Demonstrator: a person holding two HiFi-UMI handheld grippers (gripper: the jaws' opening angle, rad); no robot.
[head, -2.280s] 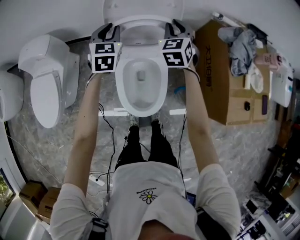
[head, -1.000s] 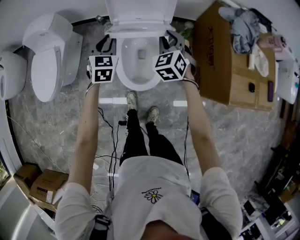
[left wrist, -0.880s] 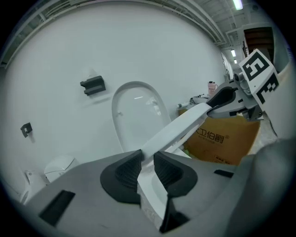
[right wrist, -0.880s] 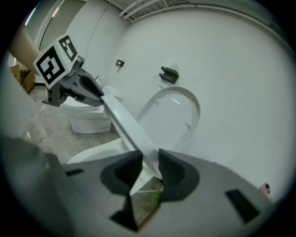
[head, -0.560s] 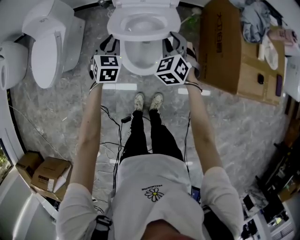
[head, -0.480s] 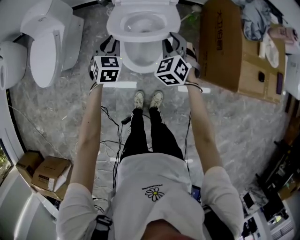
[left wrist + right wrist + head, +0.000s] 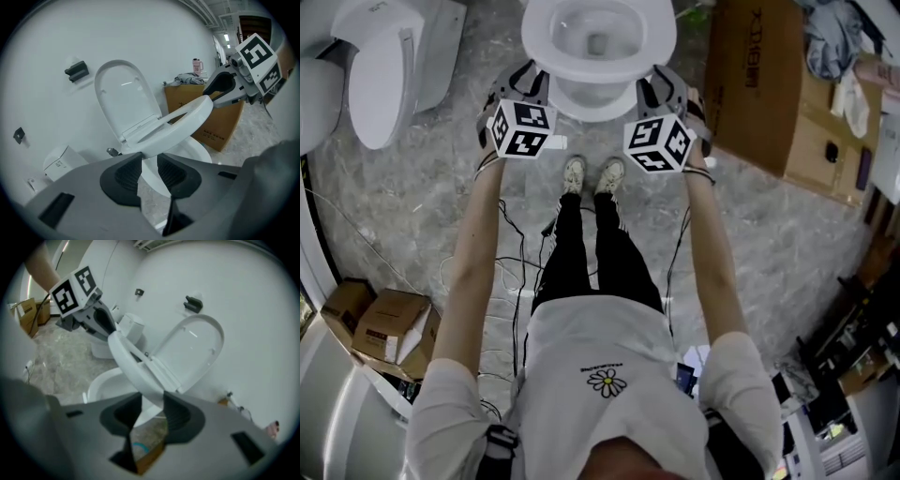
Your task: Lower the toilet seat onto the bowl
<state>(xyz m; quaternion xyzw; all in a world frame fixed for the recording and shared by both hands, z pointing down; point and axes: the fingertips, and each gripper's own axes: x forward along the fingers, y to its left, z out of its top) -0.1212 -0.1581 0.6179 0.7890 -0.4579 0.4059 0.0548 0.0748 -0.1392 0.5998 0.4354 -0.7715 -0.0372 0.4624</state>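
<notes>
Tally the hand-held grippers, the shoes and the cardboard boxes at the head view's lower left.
Hand-held grippers: 2
Shoes: 2
Cardboard boxes, lower left: 2
Total: 6

Soft, even indoor light throughout, with faint shadows; the head view is moderately bright, its corners dim, and the lines of the marble floor (image 7: 412, 187) bow outward; both gripper views sit in a dark round vignette with heavy fisheye bending; ceiling lights (image 7: 226, 36) glow at the left gripper view's upper right; the toilet seat (image 7: 178, 126) looks bright and sharp there; the right gripper view is softer and hazier, blurred in its foreground.
</notes>
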